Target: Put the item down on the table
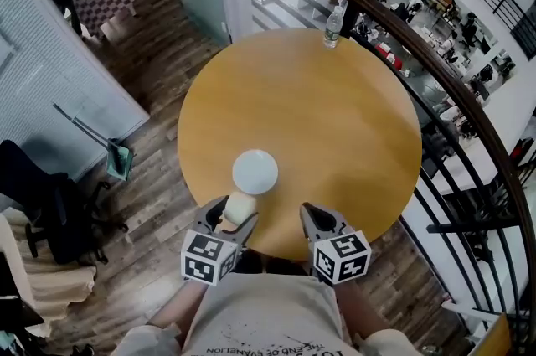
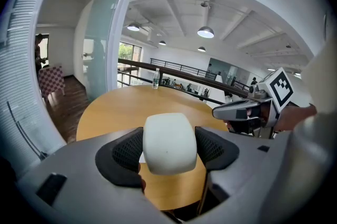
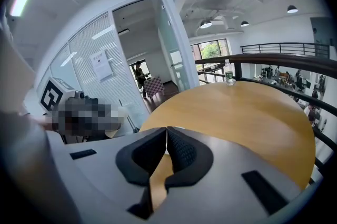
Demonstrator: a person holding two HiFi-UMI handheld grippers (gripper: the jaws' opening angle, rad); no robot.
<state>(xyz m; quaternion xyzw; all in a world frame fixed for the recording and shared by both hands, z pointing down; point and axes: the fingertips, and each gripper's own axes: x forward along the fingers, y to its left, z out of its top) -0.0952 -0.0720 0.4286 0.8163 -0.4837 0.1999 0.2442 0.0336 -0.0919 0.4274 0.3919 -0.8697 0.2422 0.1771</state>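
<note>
Item: white rounded item [image 2: 169,144], held at the near edge of the table [image 1: 335,120]; whether it touches the top cannot be told.
Left gripper [image 1: 235,217]: jaws pinching the item from both sides.
White disc [image 1: 255,172]: on the table, just beyond the item.
Right gripper [image 3: 167,133]: jaws pressed together, nothing between them, at the table's near edge.
Bottle [image 1: 333,26]: upright at the table's far edge.

One table [image 1: 352,136], one water bottle [image 1: 333,26], one white disc [image 1: 255,172], one cream block [image 2: 168,141]; two grippers: left gripper [image 1: 236,214], right gripper [image 1: 311,214].
</note>
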